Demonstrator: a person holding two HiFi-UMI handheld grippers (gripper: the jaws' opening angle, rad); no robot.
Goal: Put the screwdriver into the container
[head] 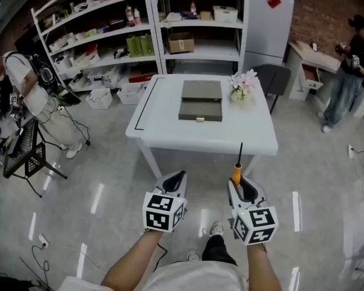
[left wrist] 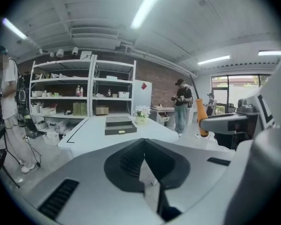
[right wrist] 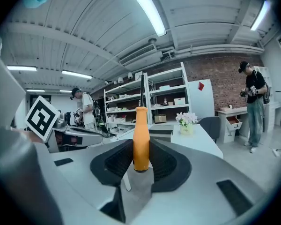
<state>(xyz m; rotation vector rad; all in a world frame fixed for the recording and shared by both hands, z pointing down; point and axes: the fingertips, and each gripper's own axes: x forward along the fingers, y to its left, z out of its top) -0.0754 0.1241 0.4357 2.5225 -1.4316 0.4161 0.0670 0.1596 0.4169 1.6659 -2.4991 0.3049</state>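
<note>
One screwdriver is clamped by its orange handle between the jaws of the right gripper, standing upright in the right gripper view; it is held short of the white table, well apart from the grey container lying there; a pot of flowers stands just beside that container; the left gripper has its jaws pressed together on nothing.

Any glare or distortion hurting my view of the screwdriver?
Head view: even light, streaky floor glare, screwdriver sharp. Right gripper view: fisheye bending, ceiling light blown out, orange handle crisp. Left gripper view: same bending, dark corners.
</note>
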